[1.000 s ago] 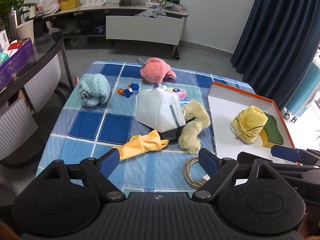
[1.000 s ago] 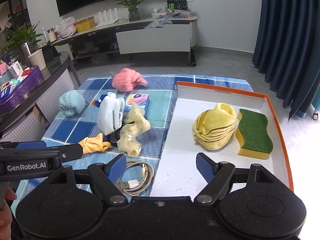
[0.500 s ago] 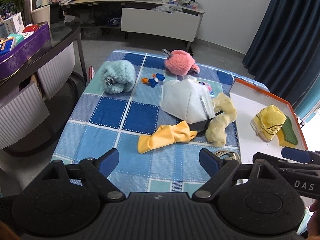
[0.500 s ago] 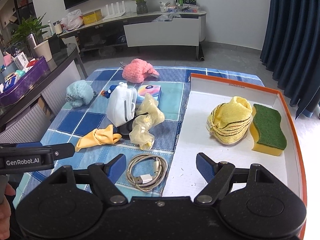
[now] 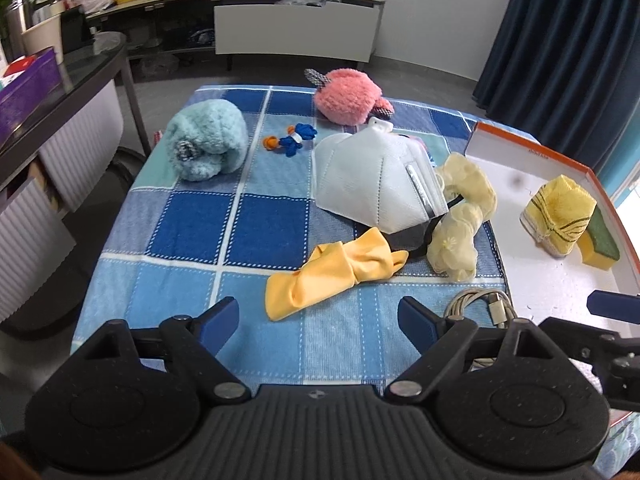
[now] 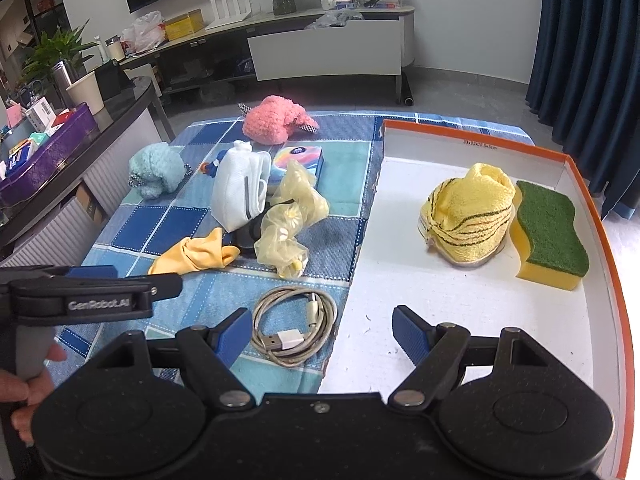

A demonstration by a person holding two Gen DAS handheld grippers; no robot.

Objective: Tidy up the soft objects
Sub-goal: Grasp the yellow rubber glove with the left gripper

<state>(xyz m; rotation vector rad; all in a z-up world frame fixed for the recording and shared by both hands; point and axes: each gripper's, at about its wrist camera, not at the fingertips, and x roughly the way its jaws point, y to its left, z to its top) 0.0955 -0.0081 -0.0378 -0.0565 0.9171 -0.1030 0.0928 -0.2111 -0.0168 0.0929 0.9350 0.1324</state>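
A crumpled yellow cloth lies on the blue checked tablecloth, just ahead of my left gripper, which stands open and empty. Behind the cloth are a white face mask, a pale yellow mesh pouch, a light blue plush and a pink plush. My right gripper is open above the near edge of the white orange-rimmed box, which holds a yellow striped cloth and a green and yellow sponge.
A coiled USB cable lies by the box's near left corner. A small blue and orange toy and a colourful tissue pack sit mid-table. A dark side table with a purple bin stands to the left.
My left gripper has swung left and sunk closer to the table, so the yellow cloth now sits centred just ahead of its fingers. The right gripper has stayed roughly in place.
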